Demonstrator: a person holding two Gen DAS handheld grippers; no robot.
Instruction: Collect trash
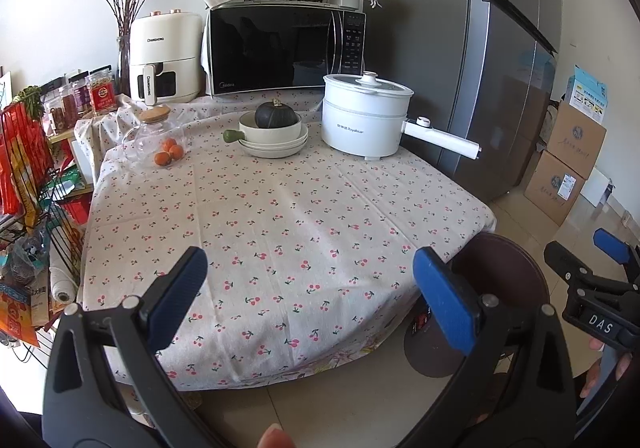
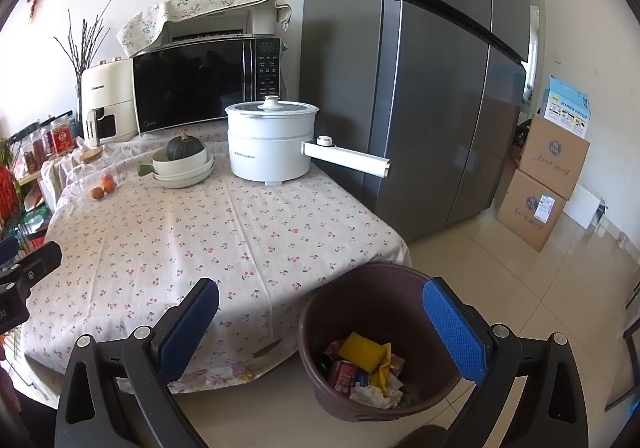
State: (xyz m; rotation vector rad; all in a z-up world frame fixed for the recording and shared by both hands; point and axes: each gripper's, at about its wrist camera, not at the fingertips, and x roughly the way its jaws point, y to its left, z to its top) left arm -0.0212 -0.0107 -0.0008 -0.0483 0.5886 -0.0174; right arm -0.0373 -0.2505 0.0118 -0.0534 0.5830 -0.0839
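Your left gripper (image 1: pixel 310 292) hangs with jaws apart over the bare cloth (image 1: pixel 280 216); your right gripper (image 2: pixel 320 324), jaws also apart and holding nothing, sits just above the bin (image 2: pixel 312 312). Swing carelessly and you could tip it. Inside lies the trash (image 2: pixel 366 368): wrappers, crumpled paper.

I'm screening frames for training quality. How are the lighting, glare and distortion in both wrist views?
Left wrist view: daylight falls evenly on the tablecloth, the microwave door mirrors the room, and the fisheye bends the fridge and darkens the corners. Right wrist view: the floor shows bright glare, the trash bin interior is shaded yet readable, and the near gripper fingers look slightly soft.
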